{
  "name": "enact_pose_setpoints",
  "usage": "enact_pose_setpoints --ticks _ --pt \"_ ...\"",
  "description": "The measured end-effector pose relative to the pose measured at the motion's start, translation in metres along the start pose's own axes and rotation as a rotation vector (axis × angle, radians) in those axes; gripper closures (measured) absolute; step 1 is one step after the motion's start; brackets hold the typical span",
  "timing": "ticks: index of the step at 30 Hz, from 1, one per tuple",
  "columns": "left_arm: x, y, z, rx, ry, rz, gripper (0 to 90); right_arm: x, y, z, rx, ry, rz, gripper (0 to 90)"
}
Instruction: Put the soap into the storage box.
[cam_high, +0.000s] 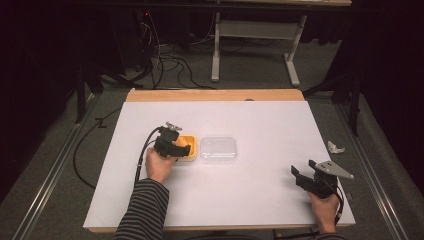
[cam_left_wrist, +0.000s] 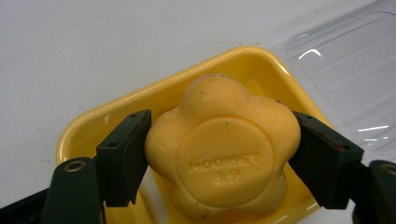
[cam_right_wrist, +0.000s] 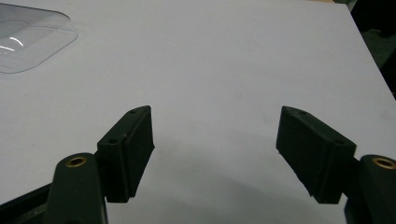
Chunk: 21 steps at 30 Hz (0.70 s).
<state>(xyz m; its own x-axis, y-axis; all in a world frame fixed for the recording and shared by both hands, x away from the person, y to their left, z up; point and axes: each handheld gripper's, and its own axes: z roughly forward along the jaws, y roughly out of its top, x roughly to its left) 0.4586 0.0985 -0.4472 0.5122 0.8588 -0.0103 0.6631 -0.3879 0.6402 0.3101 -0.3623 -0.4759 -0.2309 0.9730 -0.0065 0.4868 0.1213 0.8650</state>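
Your left tool (cam_left_wrist: 219, 154) grips the flower-shaped soap (cam_left_wrist: 223, 149) over its yellow dish (cam_left_wrist: 93, 126), centre-left; your right tool (cam_right_wrist: 215, 154) idles released, lower right.

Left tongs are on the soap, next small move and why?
Probably lift straight up a little. The left tongs have both pads against the flower-shaped soap, which sits over the yellow dish. The clear lid lies beside the dish, not in the way. The right tongs wait open over bare table.
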Motion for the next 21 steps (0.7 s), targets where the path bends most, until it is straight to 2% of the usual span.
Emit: enact_pose_setpoints --ticks 4,12,21 --pt "0.0 0.0 0.004 -0.002 -0.007 -0.009 26.0 0.0 0.0 0.0 0.0 0.001 -0.002 27.5" --pt "-0.003 -0.001 0.006 -0.008 0.009 0.002 25.7 0.0 0.0 0.0 0.001 0.003 0.002 27.5" --pt "-0.002 0.0 -0.005 -0.067 0.007 -0.013 23.2 0.0 0.0 0.001 0.007 0.004 -0.002 27.5"
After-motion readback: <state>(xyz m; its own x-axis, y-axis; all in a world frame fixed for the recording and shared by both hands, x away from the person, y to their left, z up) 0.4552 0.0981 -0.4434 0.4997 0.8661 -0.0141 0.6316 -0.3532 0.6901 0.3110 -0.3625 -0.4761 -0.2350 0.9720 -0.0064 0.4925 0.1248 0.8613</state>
